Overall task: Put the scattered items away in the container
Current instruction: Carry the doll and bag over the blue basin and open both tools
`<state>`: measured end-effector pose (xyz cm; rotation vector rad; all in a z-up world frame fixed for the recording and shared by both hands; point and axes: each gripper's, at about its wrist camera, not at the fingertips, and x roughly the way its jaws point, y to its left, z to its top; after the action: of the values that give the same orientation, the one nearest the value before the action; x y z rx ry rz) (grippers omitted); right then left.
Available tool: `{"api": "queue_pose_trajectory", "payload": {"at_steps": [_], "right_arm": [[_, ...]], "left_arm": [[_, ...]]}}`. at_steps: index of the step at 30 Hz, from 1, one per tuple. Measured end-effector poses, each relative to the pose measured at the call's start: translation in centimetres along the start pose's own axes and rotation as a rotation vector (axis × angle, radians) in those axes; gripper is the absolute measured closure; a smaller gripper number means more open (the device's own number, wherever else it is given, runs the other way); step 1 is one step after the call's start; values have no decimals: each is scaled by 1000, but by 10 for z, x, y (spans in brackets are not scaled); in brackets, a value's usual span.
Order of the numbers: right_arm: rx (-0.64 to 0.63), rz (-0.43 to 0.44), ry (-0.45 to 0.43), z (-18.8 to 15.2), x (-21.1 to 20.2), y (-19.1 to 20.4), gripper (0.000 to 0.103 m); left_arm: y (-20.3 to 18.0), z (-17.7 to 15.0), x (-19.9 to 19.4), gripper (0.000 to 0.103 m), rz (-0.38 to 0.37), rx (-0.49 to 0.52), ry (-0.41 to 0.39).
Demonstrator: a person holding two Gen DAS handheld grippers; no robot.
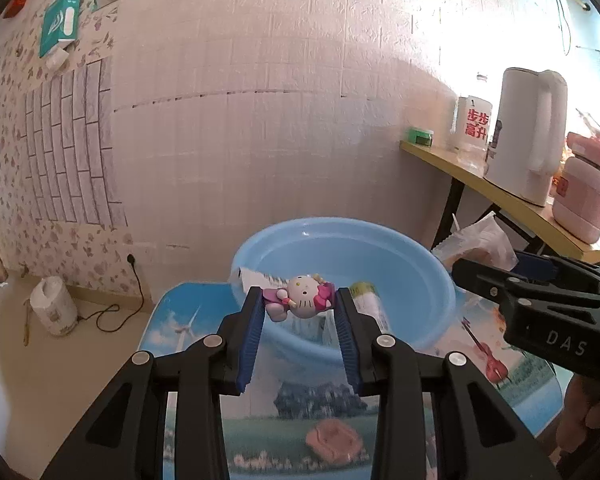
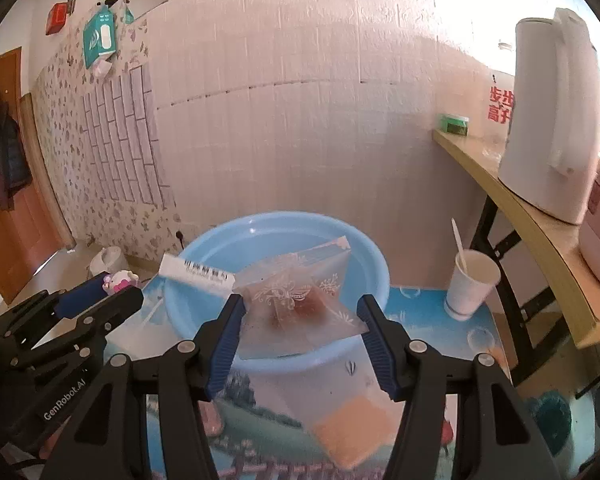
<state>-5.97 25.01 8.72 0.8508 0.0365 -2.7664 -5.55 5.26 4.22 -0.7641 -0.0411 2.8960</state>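
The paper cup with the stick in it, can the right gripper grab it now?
Probably not yet. The right gripper is shut on a clear snack packet. The paper cup stands unblocked to its right, beside the blue basin.

The basin [image 2: 364, 272] is smooth glossy blue plastic, the cat figurine [image 1: 300, 300] shiny hard plastic too. The snack pouch [image 2: 300, 308] is frosted see-through film. Both tools have matt black plastic arms with ribbed blue pads [image 1: 252, 340]. Paper cup [image 2: 472, 284], glossy printed desk [image 2: 428, 304].

Small room, pale brick-pattern wall [image 1: 280, 80].
Floral wallpaper [image 2: 72, 128] at left, wooden door [image 2: 4, 216] beyond; yellow side table [image 1: 512, 196] carries a white kettle [image 1: 528, 136].
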Motion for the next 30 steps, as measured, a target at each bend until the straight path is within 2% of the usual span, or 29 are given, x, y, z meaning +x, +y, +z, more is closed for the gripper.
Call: {"api": "queue_pose_trajectory", "payload": {"at_steps": [13, 16, 18, 20, 22, 24, 26, 30], "right_arm": [[-9, 25, 1, 21, 57, -2, 44], [-4, 27, 17, 21, 69, -4, 44], [-2, 30, 31, 19, 76, -5, 44], [-5, 33, 48, 17, 83, -5, 44], [-4, 31, 59, 15, 89, -6, 44], [6, 30, 69, 14, 94, -8, 44], [12, 25, 77, 13, 97, -9, 44], [7, 27, 86, 12, 101, -9, 44]], "left_arm": [[2, 26, 53, 70, -2, 20, -36], [3, 26, 67, 69, -32, 15, -9], [0, 24, 76, 68, -87, 42, 22], [-1, 20, 80, 68, -98, 53, 32], [1, 18, 81, 63, -90, 58, 34], [4, 18, 82, 45, -71, 40, 31], [9, 17, 80, 34, -60, 21, 21], [11, 17, 75, 33, -31, 37, 4]]}}
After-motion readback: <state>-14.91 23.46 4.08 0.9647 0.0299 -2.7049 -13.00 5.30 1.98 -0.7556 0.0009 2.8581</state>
